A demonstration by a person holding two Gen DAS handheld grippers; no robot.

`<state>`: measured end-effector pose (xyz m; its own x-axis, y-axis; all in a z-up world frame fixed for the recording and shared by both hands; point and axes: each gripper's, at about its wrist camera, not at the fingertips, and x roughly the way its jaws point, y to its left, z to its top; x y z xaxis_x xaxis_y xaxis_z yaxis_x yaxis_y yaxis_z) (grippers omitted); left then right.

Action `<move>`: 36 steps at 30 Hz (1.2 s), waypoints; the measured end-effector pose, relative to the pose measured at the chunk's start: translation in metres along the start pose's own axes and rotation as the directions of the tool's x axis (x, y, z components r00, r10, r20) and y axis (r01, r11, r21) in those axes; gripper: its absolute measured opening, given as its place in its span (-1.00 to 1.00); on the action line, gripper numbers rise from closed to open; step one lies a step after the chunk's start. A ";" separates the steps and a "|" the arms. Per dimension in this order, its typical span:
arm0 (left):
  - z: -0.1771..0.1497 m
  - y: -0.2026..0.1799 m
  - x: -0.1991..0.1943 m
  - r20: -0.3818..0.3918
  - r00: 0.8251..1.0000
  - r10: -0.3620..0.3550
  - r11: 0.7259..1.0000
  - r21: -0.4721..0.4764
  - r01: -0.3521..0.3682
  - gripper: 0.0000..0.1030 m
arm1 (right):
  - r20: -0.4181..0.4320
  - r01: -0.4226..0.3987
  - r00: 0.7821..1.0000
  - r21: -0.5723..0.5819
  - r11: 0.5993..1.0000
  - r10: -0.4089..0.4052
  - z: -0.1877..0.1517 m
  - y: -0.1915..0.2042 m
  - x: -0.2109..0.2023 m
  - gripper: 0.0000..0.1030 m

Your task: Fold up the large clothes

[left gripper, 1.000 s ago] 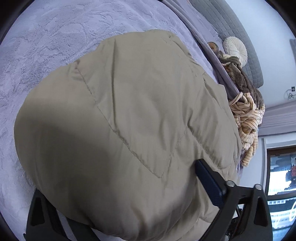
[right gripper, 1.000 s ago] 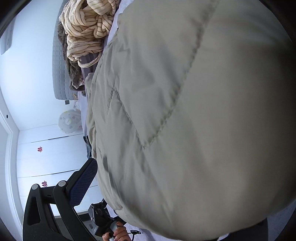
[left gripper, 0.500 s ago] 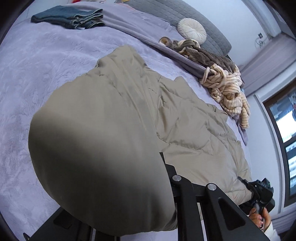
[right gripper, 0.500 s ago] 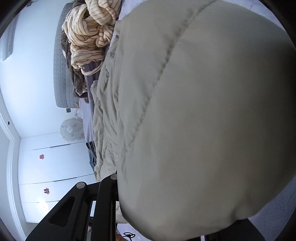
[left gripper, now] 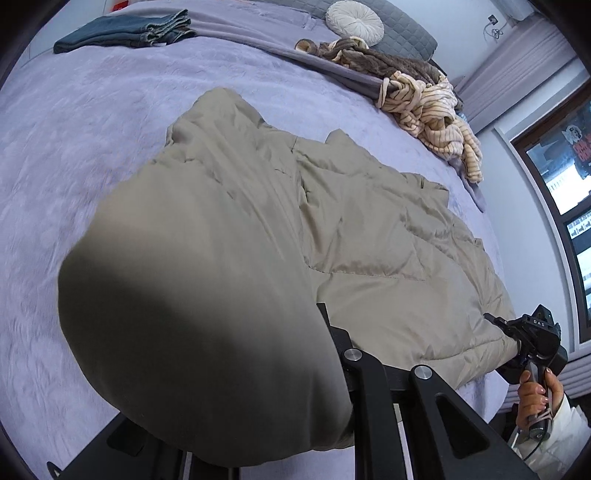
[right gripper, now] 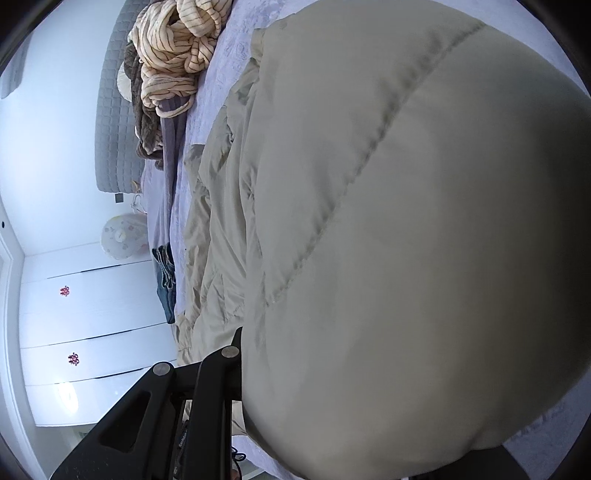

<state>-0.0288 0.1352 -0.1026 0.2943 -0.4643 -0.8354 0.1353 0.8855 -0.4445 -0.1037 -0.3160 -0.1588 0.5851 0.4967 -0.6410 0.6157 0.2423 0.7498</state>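
Observation:
A large beige quilted coat lies spread on the lavender bedspread. My left gripper is shut on one end of the coat's near edge. The pinched fabric bulges up over the camera and hides the fingertips. At the lower right of the left wrist view a person's hand holds my right gripper, which is shut on the other end of that edge. In the right wrist view the coat fills most of the picture, bunched over the right gripper, with one black finger showing.
Folded jeans lie at the bed's far left. A striped cream garment and a brown throw are heaped at the far right, by a round cushion. A window stands right of the bed, and white cupboard doors beyond it.
Both grippers were open around the coat's edge, then shut on it. Both have risen and drawn back with the fabric, so more of the bed shows. The left gripper has rolled.

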 end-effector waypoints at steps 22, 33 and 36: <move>-0.082 0.048 -0.054 -0.073 0.970 0.230 0.958 -0.161 -0.239 -0.33 | 0.090 0.268 0.959 0.018 0.963 -0.268 -0.017 -0.051 -0.102 0.13; -0.091 0.071 -0.068 -0.104 0.900 0.423 0.885 -0.167 -0.435 0.34 | 0.063 0.432 0.899 0.037 0.901 -0.434 -0.033 -0.087 -0.117 -0.11; -0.090 0.070 -0.092 -0.086 0.898 0.432 0.880 -0.177 -0.441 0.34 | 0.085 0.406 0.910 0.010 0.914 -0.405 -0.036 -0.074 -0.127 -0.10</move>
<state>-0.1319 0.2386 -0.0863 0.2408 -0.0353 -0.9699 -0.1783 0.9807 -0.0800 -0.2424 -0.3670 -0.1267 0.3278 0.2833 -0.9013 0.8053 0.4151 0.4233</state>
